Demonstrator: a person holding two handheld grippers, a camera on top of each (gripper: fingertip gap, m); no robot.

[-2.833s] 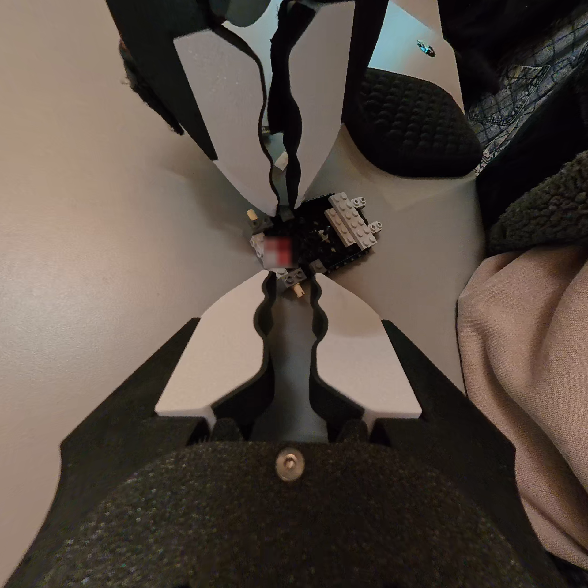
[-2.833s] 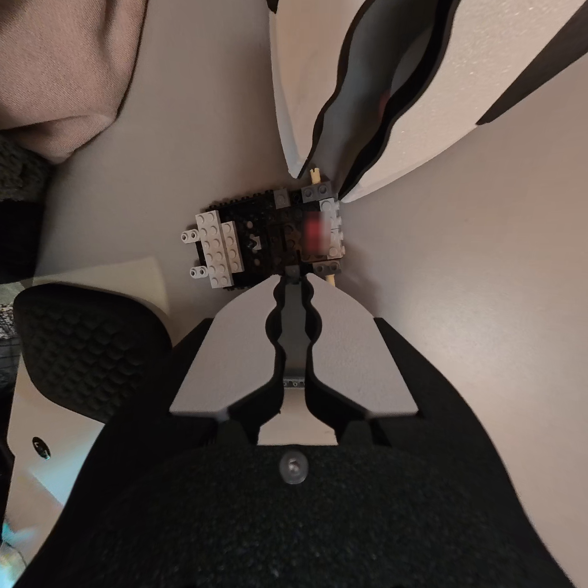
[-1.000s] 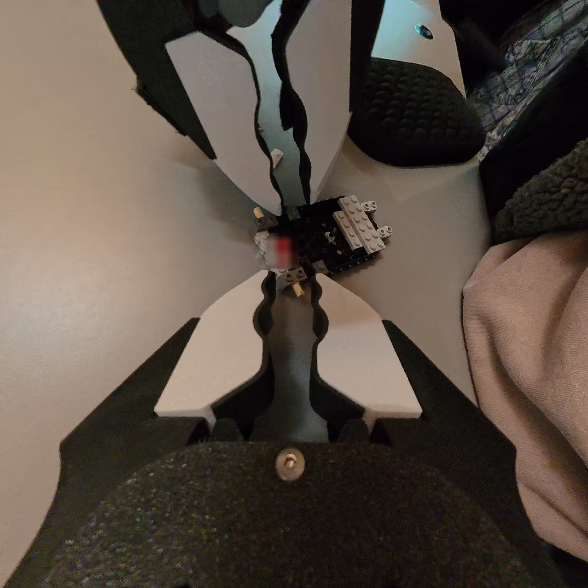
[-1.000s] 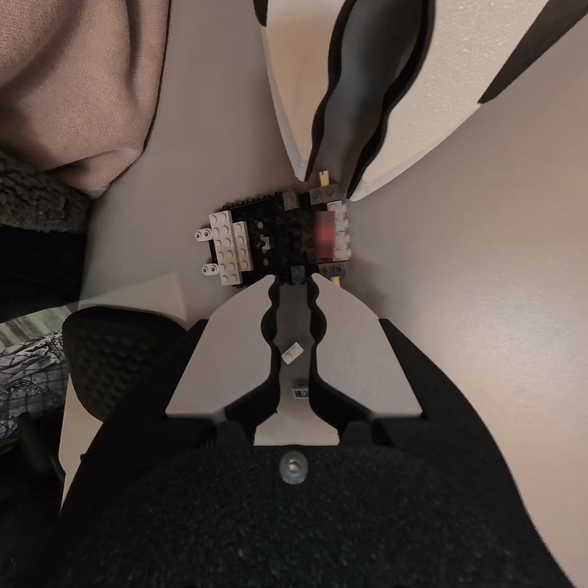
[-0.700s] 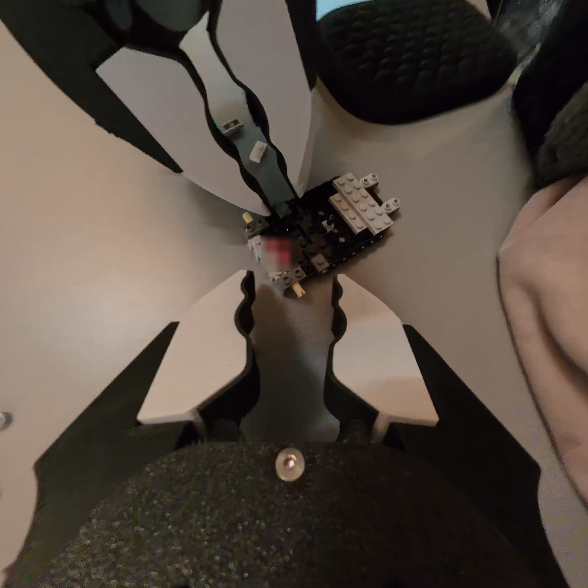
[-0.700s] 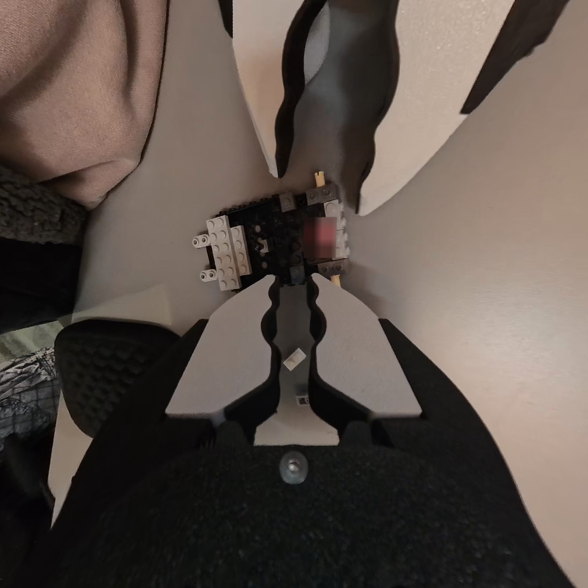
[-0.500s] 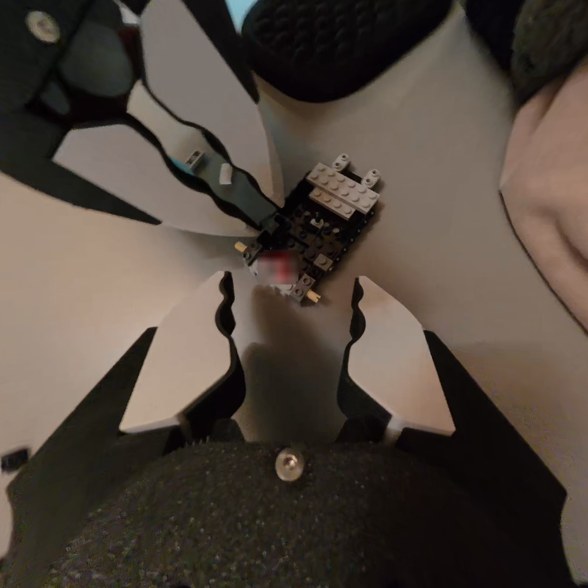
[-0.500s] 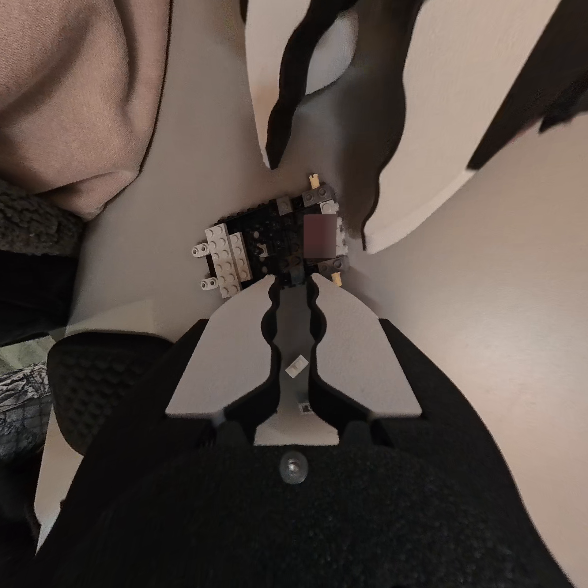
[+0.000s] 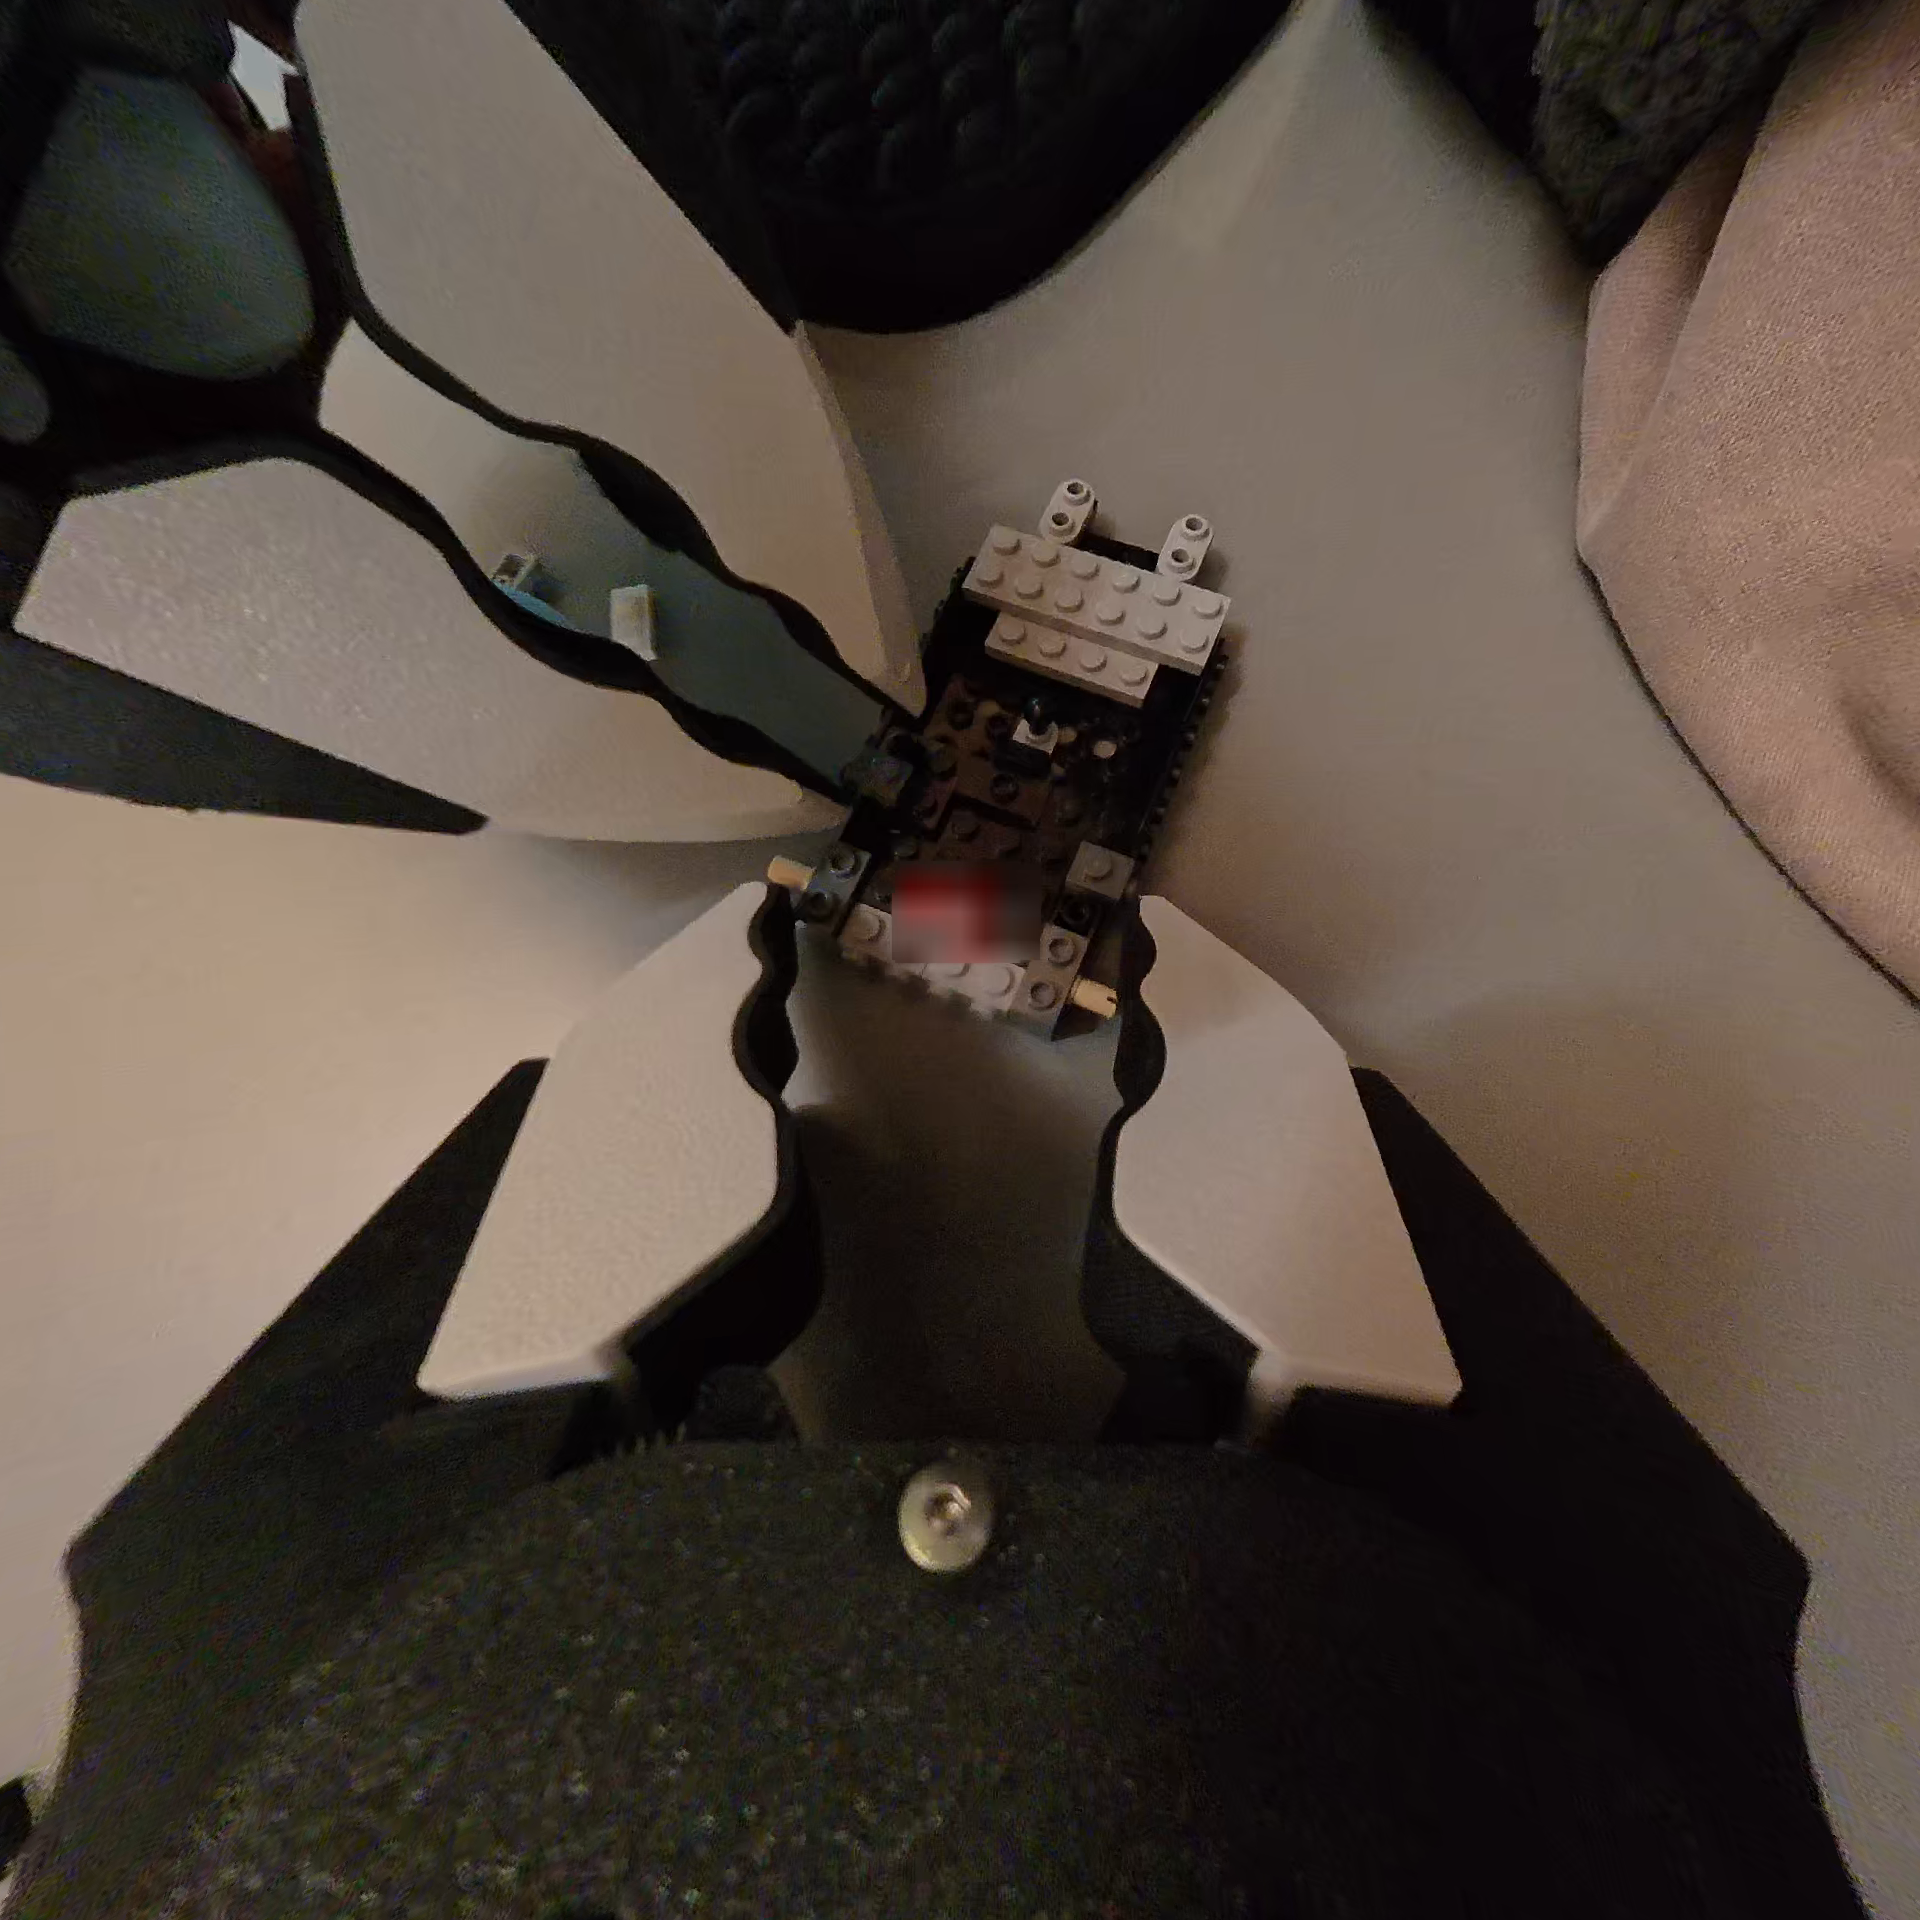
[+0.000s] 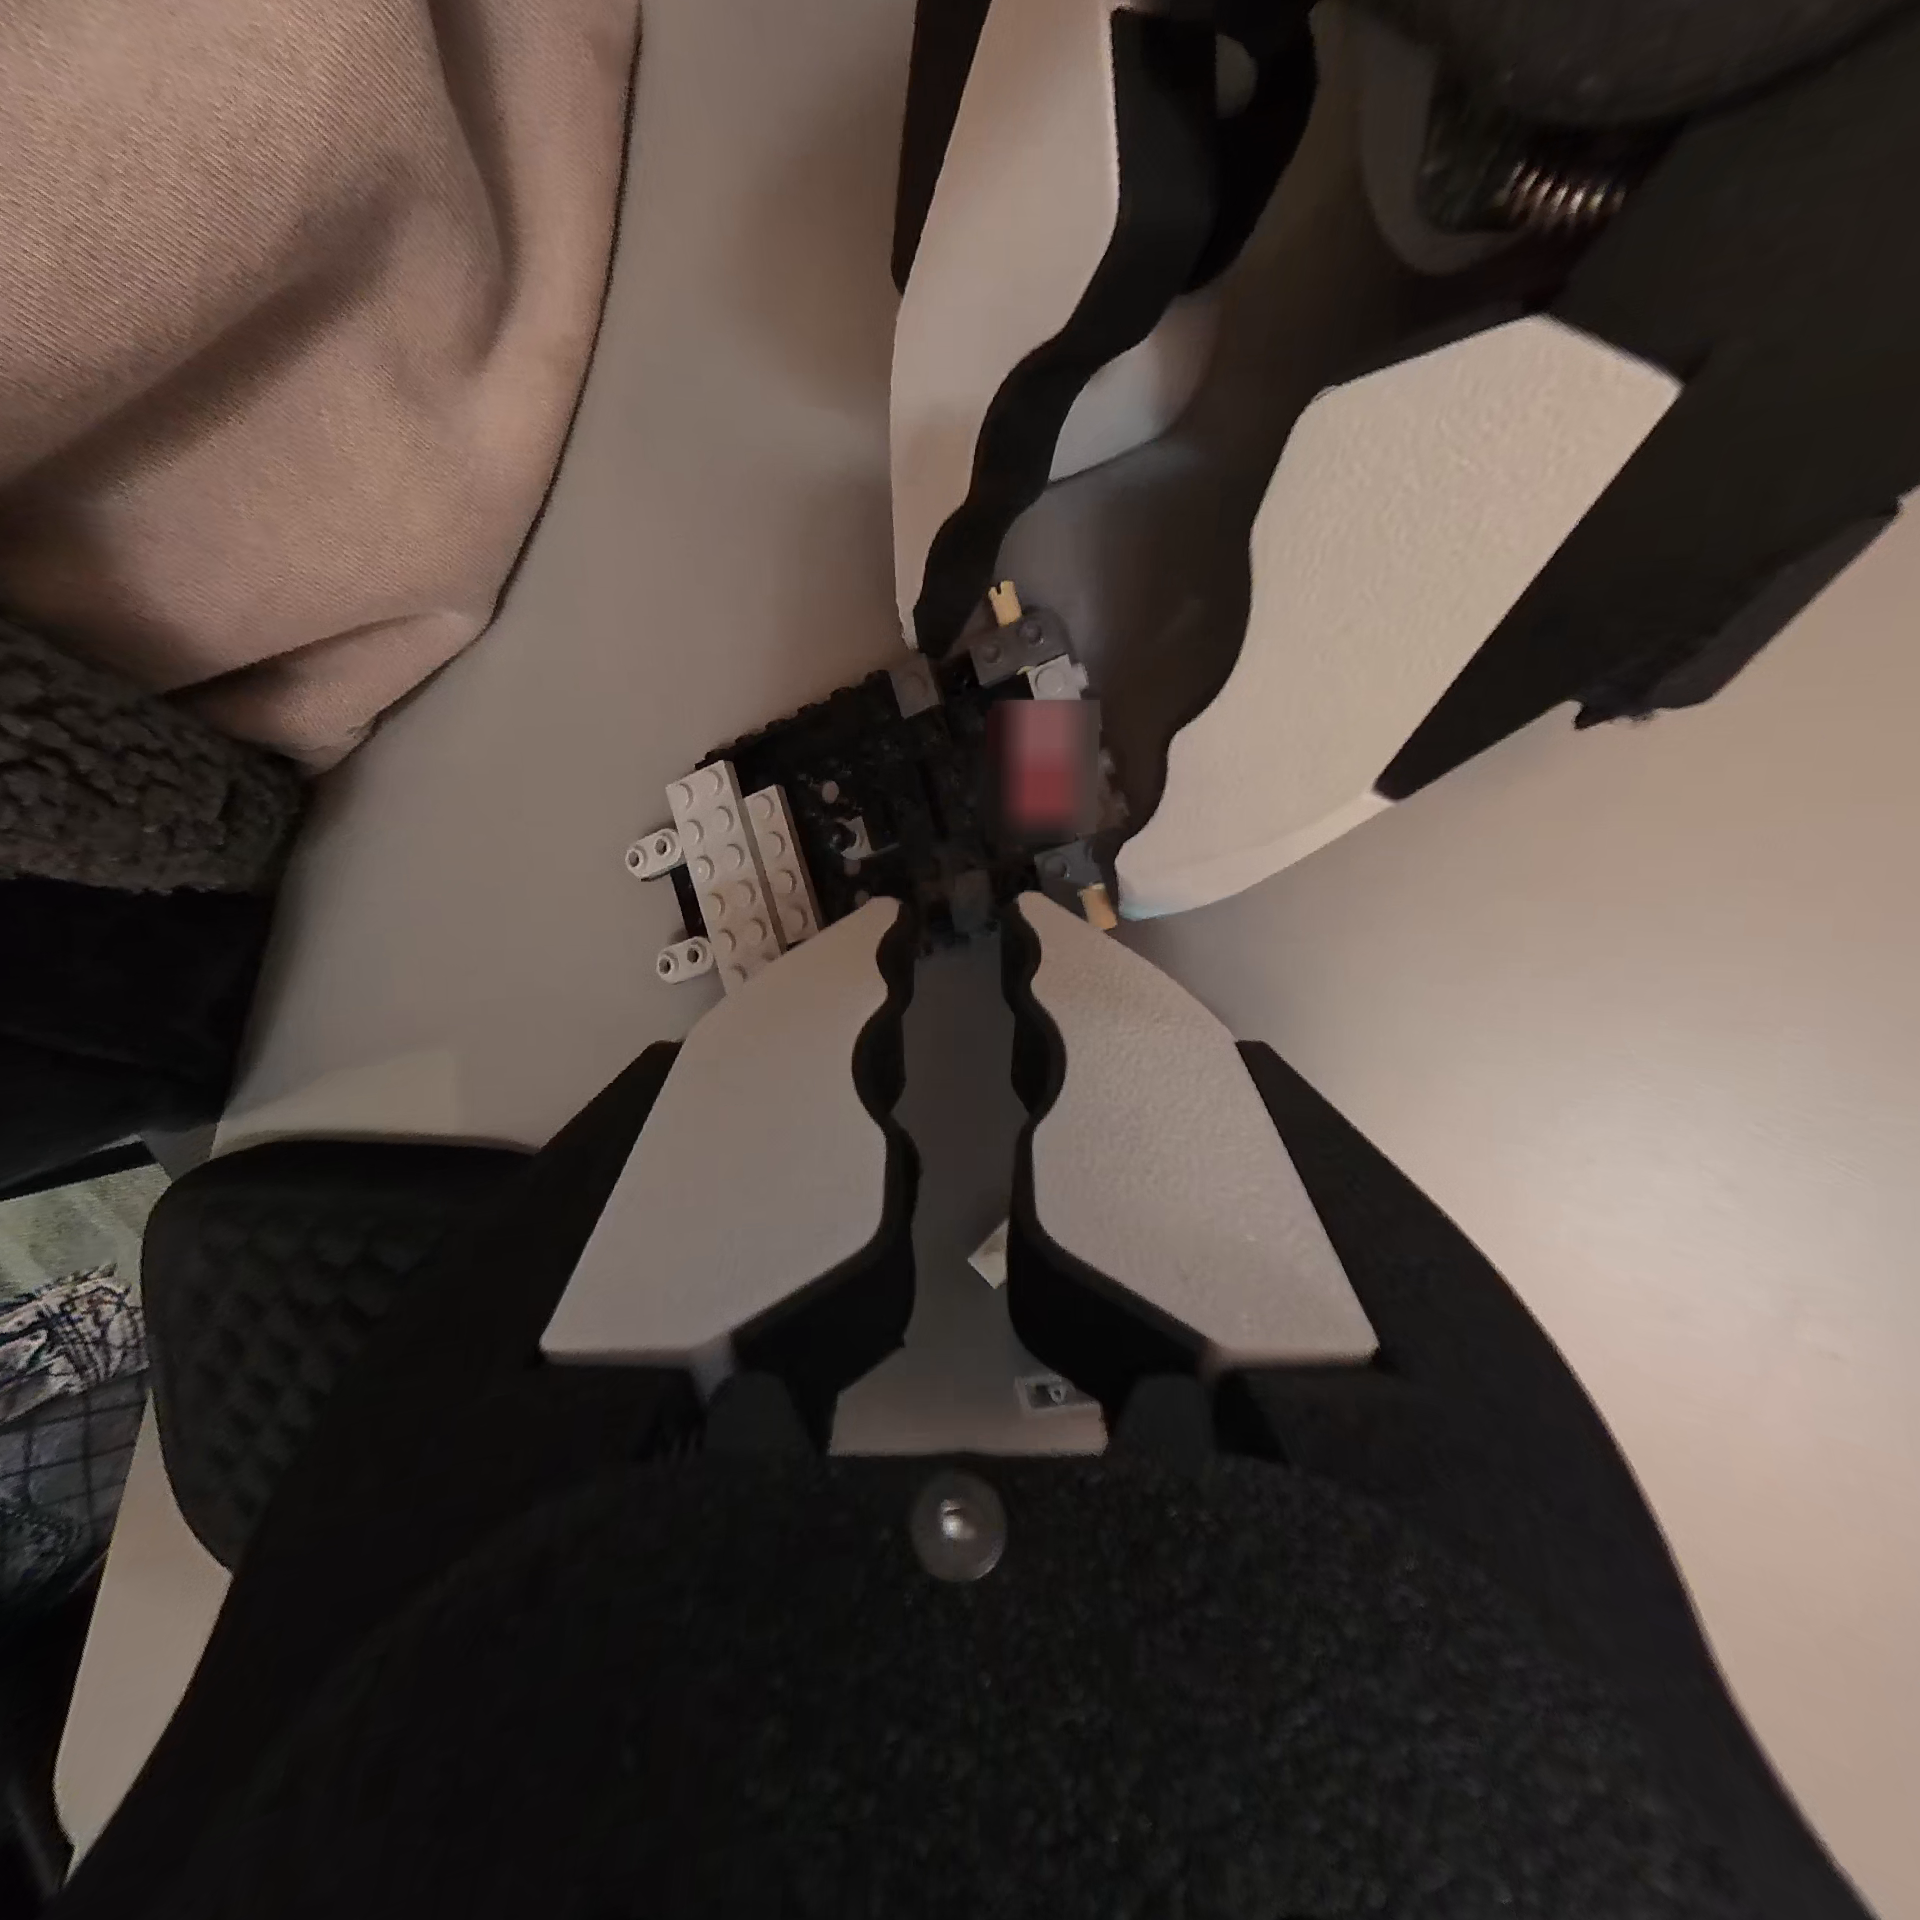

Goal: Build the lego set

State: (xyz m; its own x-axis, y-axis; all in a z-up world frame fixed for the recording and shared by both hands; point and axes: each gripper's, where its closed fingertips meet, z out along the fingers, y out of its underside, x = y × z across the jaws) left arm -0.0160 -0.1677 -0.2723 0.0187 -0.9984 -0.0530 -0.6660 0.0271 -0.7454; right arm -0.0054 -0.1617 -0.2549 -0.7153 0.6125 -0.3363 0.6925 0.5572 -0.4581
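A small black lego model (image 9: 1029, 758) with a light grey plate stack at its far end and tan axle pins near its front lies on the pale table (image 9: 260, 987). My left gripper (image 9: 954, 925) is open wide, its fingertips either side of the model's front end. My right gripper (image 10: 958, 914) is shut on a dark stud piece at the side edge of the model (image 10: 862, 800). The right gripper comes in from the upper left in the left wrist view (image 9: 878, 753). The left gripper comes in from the upper right in the right wrist view (image 10: 1029, 748).
A black textured pad (image 9: 935, 156) lies just beyond the model and also shows in the right wrist view (image 10: 343, 1299). Beige cloth (image 9: 1766, 520) and dark fleece (image 10: 104, 779) lie along one side. A small white piece (image 9: 634, 613) and a small grey piece (image 9: 514, 569) lie loose behind the right gripper. My left and right fingertips are right by each other.
My left gripper let go of the model's side, opened wide and swung round to its front end. My right gripper has kept its hold on the model's edge.
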